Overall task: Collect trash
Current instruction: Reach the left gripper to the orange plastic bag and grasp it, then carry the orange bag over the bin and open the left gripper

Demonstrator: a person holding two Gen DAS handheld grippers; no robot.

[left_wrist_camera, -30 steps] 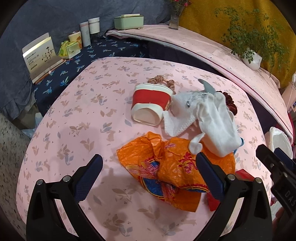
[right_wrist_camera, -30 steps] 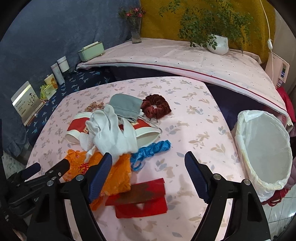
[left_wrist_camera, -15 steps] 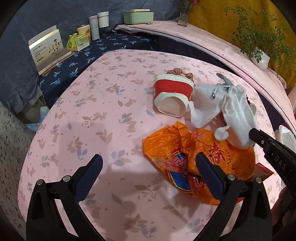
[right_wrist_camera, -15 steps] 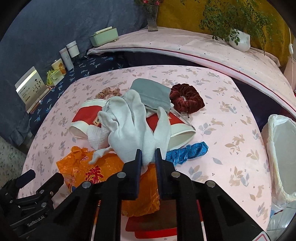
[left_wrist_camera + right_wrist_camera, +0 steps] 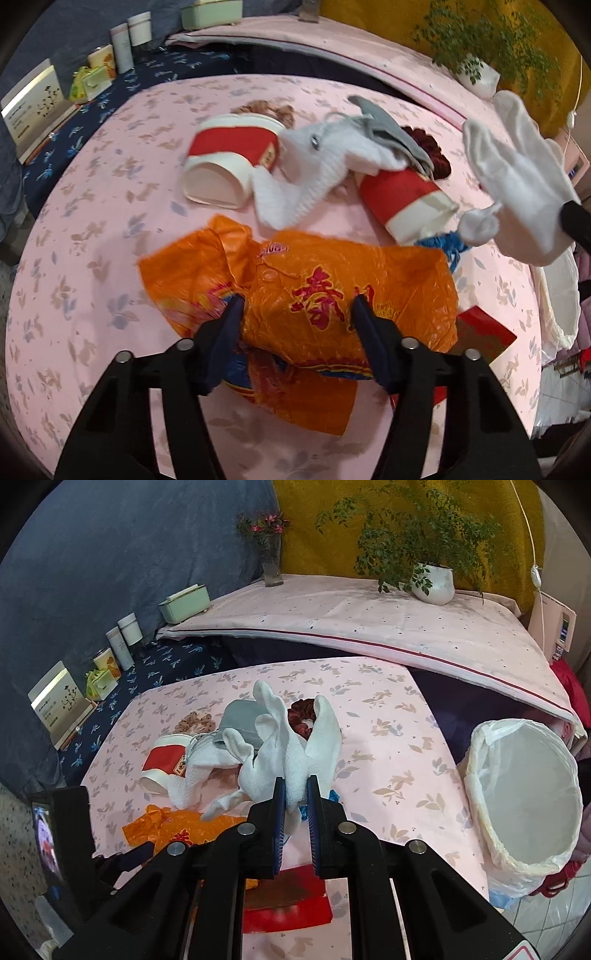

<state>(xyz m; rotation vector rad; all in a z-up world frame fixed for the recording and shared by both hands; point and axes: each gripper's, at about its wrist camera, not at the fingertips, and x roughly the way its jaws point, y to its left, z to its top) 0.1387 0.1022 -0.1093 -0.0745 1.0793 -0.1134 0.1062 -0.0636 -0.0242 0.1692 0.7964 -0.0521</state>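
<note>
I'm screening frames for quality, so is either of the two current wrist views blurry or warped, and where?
Left wrist view: motion blur smears the orange plastic bag and tablecloth prints; the left gripper stays sharp. Right wrist view: crisp on the white glove and right gripper. Both: fisheye bends the table edges, with dark corners.

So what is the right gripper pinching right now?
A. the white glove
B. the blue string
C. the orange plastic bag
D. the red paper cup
A. In the right wrist view the right gripper is shut on the white glove, whose fingers stick up above it, lifted off the table; the orange plastic bag lies between the left gripper's fingers instead.
</note>
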